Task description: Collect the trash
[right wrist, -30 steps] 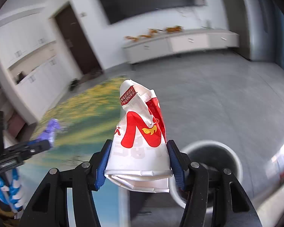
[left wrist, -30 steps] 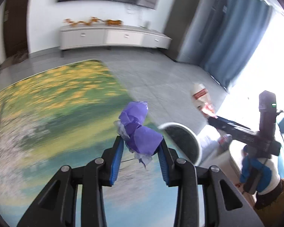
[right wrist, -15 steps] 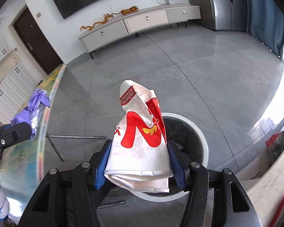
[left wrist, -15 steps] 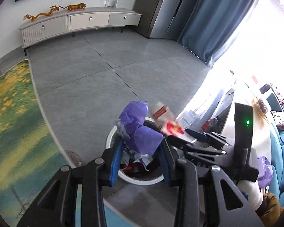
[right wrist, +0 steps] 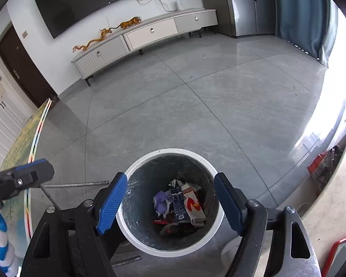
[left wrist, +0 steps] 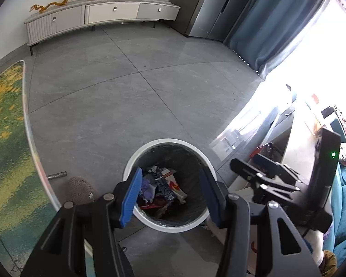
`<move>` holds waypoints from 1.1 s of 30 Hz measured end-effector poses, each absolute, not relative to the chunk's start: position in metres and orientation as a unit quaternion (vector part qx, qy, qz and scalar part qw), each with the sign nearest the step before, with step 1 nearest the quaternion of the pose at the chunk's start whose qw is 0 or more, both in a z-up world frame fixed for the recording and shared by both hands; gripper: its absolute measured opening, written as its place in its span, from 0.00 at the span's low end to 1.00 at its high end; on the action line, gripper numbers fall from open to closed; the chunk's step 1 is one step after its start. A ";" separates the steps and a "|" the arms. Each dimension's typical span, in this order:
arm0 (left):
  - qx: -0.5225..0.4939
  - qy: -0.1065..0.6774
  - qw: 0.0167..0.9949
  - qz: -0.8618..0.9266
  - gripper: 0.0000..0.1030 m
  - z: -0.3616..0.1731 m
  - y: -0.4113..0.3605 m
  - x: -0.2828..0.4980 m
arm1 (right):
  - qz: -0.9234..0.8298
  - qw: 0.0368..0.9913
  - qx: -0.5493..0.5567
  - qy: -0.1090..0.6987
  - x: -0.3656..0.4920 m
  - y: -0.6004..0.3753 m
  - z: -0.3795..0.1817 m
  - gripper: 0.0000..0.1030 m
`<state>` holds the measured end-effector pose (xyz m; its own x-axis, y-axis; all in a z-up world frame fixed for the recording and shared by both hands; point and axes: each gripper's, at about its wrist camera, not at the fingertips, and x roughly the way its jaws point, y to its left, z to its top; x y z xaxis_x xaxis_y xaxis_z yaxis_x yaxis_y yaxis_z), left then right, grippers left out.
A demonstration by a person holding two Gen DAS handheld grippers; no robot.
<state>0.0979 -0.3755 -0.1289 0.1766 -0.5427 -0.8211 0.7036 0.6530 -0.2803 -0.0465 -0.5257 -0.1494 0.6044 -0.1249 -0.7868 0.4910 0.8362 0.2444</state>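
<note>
A round white trash bin (left wrist: pixel 150 222) (right wrist: pixel 136 244) with a dark liner stands on the grey floor, directly below both grippers. Inside lie the crumpled purple wad (left wrist: pixel 147 188) (right wrist: pixel 161 200) and the white-and-red paper bag (right wrist: pixel 193 207) among other wrappers. My left gripper (left wrist: pixel 169 184) hangs over the bin, jaws opening, nothing between them. My right gripper (right wrist: pixel 170 191) is also above the bin, jaws opening and empty; it shows at the right in the left wrist view (left wrist: pixel 244 168).
A table with a green and yellow patterned top (left wrist: pixel 4 150) (right wrist: pixel 18 147) lies to the left, its metal leg bar (right wrist: pixel 76 184) near the bin. A brown knitted item (left wrist: pixel 79 190) sits on the floor by the table. A white TV cabinet (left wrist: pixel 99 16) lines the far wall.
Both grippers have opened and let go: the purple wad and the red-and-white bag have dropped into the bin. Both views have closed in over the bin.
</note>
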 end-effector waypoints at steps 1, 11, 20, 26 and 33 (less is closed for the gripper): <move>0.087 0.489 0.769 -0.402 0.49 -0.126 -0.371 0.097 | -0.179 0.869 0.222 0.405 -0.047 -0.524 -0.146 0.76; 0.124 0.405 0.853 -0.306 0.53 -0.083 -0.303 0.097 | -0.160 0.895 0.165 0.383 -0.035 -0.479 -0.104 0.90; 0.116 0.351 0.909 -0.193 0.54 -0.049 -0.207 0.095 | -0.102 0.920 0.122 0.358 -0.013 -0.406 -0.069 0.99; 0.104 0.335 0.926 -0.138 0.56 -0.041 -0.146 0.087 | -0.064 0.930 0.093 0.350 0.002 -0.356 -0.060 1.00; 0.099 0.318 0.938 -0.093 0.59 -0.035 -0.094 0.071 | -0.042 0.938 0.074 0.336 0.005 -0.314 -0.052 1.00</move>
<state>0.0707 -0.0940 -0.0346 0.7804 -0.1116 -0.6153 0.2370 0.9633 0.1260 0.0050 -0.3145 -0.0517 0.7705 -0.0293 -0.6368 0.1289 0.9855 0.1106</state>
